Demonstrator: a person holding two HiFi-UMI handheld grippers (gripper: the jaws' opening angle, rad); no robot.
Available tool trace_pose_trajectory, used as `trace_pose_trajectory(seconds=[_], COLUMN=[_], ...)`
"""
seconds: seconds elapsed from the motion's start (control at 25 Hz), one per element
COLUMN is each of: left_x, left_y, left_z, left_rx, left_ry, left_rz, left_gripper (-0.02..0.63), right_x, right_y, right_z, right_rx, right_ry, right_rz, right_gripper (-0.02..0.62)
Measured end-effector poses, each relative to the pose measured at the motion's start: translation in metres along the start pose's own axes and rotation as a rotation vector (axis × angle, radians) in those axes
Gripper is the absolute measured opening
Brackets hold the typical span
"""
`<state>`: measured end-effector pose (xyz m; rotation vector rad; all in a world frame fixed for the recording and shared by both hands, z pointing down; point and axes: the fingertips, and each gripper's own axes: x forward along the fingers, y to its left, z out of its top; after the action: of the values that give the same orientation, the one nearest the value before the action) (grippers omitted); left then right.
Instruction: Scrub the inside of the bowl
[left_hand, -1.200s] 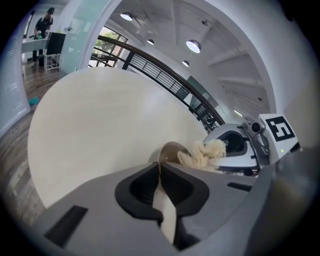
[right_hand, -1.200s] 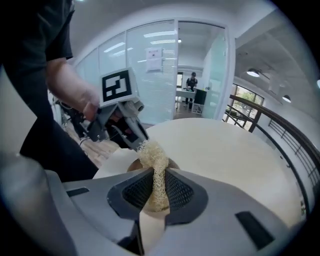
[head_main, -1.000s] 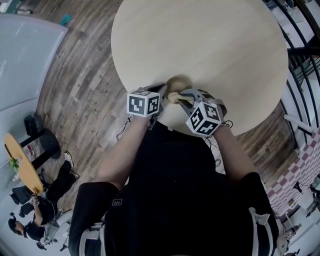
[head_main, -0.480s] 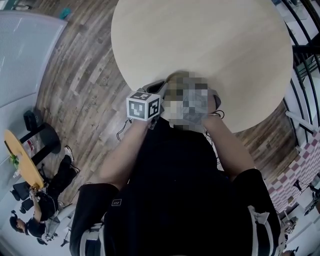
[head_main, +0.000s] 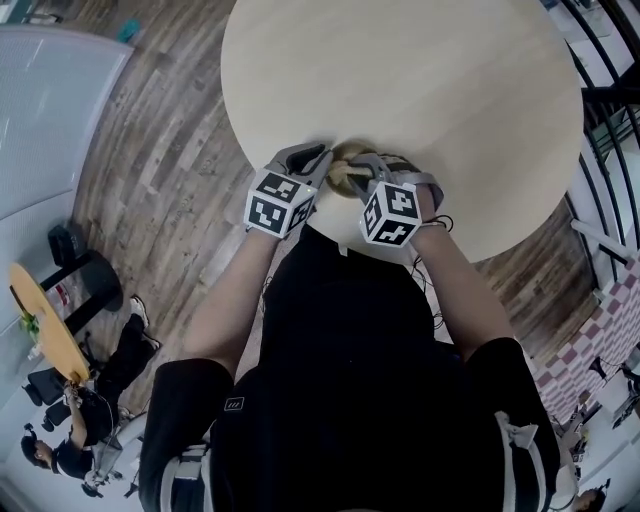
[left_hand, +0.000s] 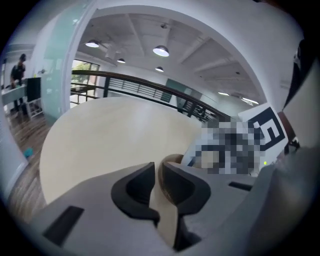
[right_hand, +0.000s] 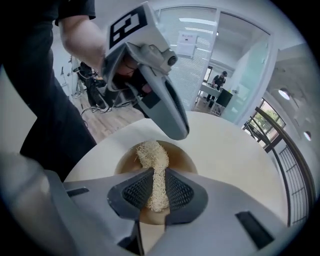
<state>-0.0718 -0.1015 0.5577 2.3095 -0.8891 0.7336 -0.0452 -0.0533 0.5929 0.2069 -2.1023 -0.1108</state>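
Right claw (right_hand: 159, 173) pinches pale fibrous scrubber (right_hand: 150, 152) — over round brown bowl (right_hand: 181, 156).

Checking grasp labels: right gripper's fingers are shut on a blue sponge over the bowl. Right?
No blue sponge: it's a pale loofah scrubber. The fingers of the right gripper are shut on it over the bowl, per the right gripper view.

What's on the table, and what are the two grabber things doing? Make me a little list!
table: round, pale wood
bowl: small, brown, near the person's edge of the table
scrubber: pale loofah strip, its end down in the bowl
right gripper: fingers shut on the scrubber
left gripper: at the bowl's rim; fingers have just been opening and stand slightly apart; the rim shows in the gap, seemingly not squeezed
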Motion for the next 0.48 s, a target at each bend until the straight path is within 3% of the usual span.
trace_pose_trajectory(seconds=[0.12,0.28,0.36,0.48], left_x=[0.019,0.038,0.044,0.048], left_y=[-0.008,-0.015,-0.015,-0.009], left_z=[0.009,0.009,0.006,0.003], left_rx=[0.194,0.403,0.454,0.434], left_ry=[0.082,0.178,0.217,0.269], left_rz=[-0.106,-0.179,-0.192,-0.182], left_gripper=[0.041,0.041,0.040,0.008], right_x=[-0.003,-0.009,-0.013,-0.024], right_y=[-0.002,0.000,0.000,-0.001], right_z=[-0.001,-0.001,0.000,0.004], right_rx=[-0.034,-0.046,-0.072,-0.158], right_ry=[-0.004,-0.020,-0.017,-0.006], right_rz=[-0.023,-0.055,-0.080,-0.127], right_gripper=[0.072,0.072,0.072,0.072])
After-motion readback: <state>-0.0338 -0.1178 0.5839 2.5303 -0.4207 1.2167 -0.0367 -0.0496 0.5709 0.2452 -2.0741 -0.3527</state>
